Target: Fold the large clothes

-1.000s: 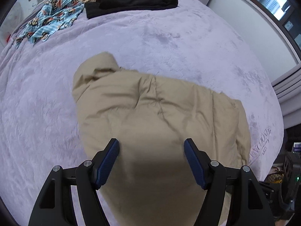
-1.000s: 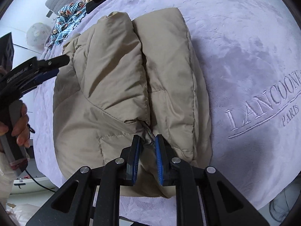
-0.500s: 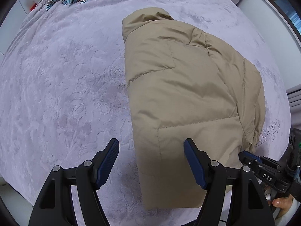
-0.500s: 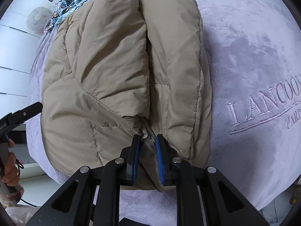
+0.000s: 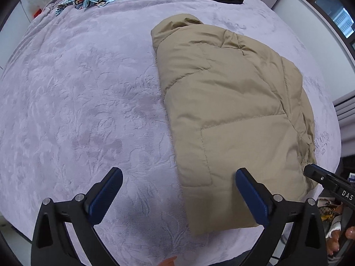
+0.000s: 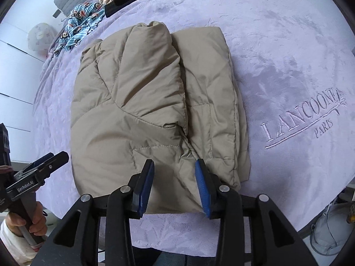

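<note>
"LANCOONIA PARIS" embroidered on lilac plush bedspread (image 6: 288, 55), right of folded beige quilted puffer jacket (image 6: 142, 110). "GenRobot.AI" printed on my left gripper (image 5: 177, 190), jaws spread wide, hovering over jacket's near left edge. My right gripper (image 6: 174, 184) parted, gripping nothing, fingertips at jacket's near hem.

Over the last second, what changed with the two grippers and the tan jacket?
The right gripper opened, letting go of the tan jacket hem it had pinched. The left gripper drew back off the jacket toward the purple blanket; its jaws stayed open. The jacket stayed folded.
</note>
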### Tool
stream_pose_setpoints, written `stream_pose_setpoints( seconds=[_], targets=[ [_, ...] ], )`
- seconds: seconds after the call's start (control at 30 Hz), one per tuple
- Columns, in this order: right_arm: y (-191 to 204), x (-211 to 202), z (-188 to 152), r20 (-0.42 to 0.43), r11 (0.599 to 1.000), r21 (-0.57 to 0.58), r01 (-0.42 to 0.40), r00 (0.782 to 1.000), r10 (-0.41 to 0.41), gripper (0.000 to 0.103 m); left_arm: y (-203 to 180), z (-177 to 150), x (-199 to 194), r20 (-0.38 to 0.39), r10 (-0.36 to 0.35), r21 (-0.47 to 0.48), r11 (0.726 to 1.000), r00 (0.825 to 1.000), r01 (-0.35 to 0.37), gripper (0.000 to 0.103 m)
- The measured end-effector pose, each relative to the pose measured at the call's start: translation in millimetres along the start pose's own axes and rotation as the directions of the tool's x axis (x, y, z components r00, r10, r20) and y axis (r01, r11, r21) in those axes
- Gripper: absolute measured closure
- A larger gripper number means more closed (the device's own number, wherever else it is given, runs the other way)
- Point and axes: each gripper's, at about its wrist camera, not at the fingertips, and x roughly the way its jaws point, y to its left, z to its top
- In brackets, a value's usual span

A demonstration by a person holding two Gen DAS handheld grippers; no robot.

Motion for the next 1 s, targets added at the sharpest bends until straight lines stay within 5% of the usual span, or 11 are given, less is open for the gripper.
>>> stream_pose_setpoints(
  seconds=[0.43, 0.87, 1.0],
  targets=[
    [-14, -11, 39, -0.003, 1.0, -0.001, -0.027, 1.0, 0.027, 0.026, 5, 14, 7, -0.024, 0.016, -0.045, 0.999, 1.0, -0.017, 0.001],
    [-59, 21, 108, -0.114, 0.991, -0.019, -0.132, 0.985, 0.129, 0.019, -5, 46, 25, -0.059, 0.072, -0.151, 0.985, 0.996, -0.08, 0.001],
    [-65, 34, 116, -0.156, 0.98, -0.003, -0.199, 0.968, 0.197, 0.0, -6, 53, 28, -0.065, 0.074, -0.173, 0.981, 0.995, -0.084, 0.001]
  ],
)
